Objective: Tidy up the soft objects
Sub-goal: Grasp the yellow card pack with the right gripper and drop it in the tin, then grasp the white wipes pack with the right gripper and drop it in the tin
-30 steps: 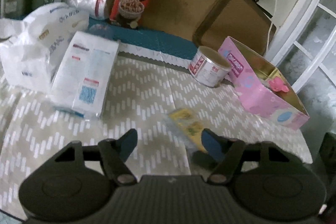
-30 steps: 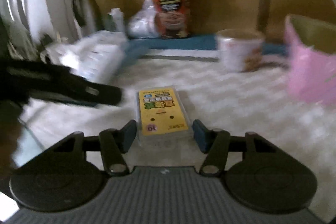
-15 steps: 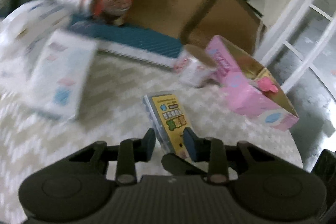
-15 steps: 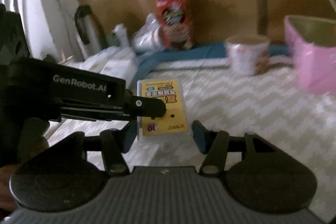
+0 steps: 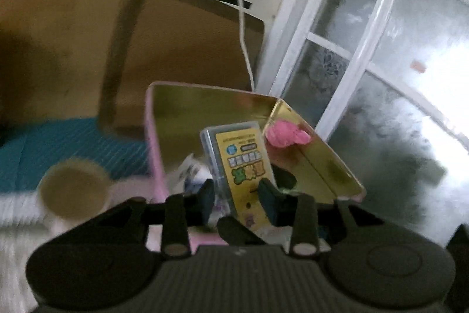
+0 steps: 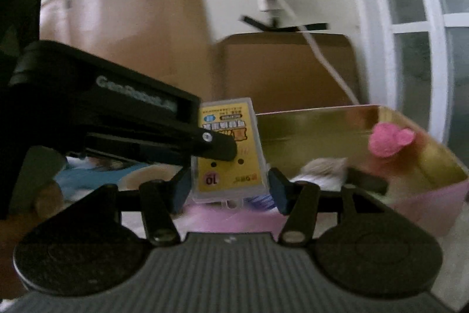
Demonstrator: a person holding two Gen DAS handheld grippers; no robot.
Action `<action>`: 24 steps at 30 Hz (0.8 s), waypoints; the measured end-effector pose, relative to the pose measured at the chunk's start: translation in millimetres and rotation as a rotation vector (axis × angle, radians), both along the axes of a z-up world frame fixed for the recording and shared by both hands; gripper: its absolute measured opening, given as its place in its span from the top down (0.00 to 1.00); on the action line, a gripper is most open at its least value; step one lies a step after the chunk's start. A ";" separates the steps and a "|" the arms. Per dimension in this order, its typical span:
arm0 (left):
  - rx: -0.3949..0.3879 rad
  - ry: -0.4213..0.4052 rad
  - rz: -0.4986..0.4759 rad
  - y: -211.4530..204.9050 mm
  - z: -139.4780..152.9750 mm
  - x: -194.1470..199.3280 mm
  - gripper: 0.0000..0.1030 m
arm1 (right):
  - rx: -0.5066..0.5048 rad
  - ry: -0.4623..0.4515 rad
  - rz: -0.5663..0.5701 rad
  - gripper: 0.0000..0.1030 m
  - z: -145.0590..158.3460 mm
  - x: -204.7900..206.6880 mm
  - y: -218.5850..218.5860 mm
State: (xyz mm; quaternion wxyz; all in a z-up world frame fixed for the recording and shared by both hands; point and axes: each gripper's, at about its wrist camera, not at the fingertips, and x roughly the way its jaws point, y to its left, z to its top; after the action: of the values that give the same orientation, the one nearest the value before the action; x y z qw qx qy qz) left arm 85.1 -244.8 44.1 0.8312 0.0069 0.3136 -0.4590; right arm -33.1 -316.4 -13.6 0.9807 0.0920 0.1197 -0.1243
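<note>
Two grippers now share one yellow-labelled clear plastic packet [image 6: 230, 150], which a second ago lay flat on the cloth and is now lifted over the open pink box with a gold lining [image 6: 425, 195]. At the centre bottom of the right wrist view the right gripper [image 6: 228, 189] clamps the packet's lower end; the left gripper [image 5: 236, 195] holds its flat faces, jaws opening slightly but pads touching. This looks like the final carry, with only lowering and letting go left. Inside the box sit a pink plush toy [image 6: 390, 141] at right and something pale, too blurred to name. Lower left in the left wrist view are a round tin [image 5: 73, 192] and a teal mat [image 5: 73, 145]; behind, brown cardboard [image 5: 181, 55], a white cable [image 5: 243, 28] and a white-framed glass door [image 5: 381, 49].
</note>
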 end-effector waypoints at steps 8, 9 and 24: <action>0.046 -0.078 0.089 1.6 -16.1 -8.4 0.55 | -0.017 0.031 -0.098 0.41 -15.4 23.1 -35.0; 0.046 -0.087 0.095 10.9 -14.6 -10.8 0.55 | -0.016 0.013 -0.096 0.41 -15.2 14.7 -32.2; 0.141 -0.069 0.400 231.6 -68.4 -63.0 0.54 | 0.021 0.024 0.182 0.41 -5.4 -7.0 85.7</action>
State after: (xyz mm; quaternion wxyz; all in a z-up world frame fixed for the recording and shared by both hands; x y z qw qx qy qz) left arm 22.1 -13.2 -24.3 0.9135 0.0183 0.3112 -0.2614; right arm -40.1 -230.7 -19.0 0.9854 0.0894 0.1405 -0.0343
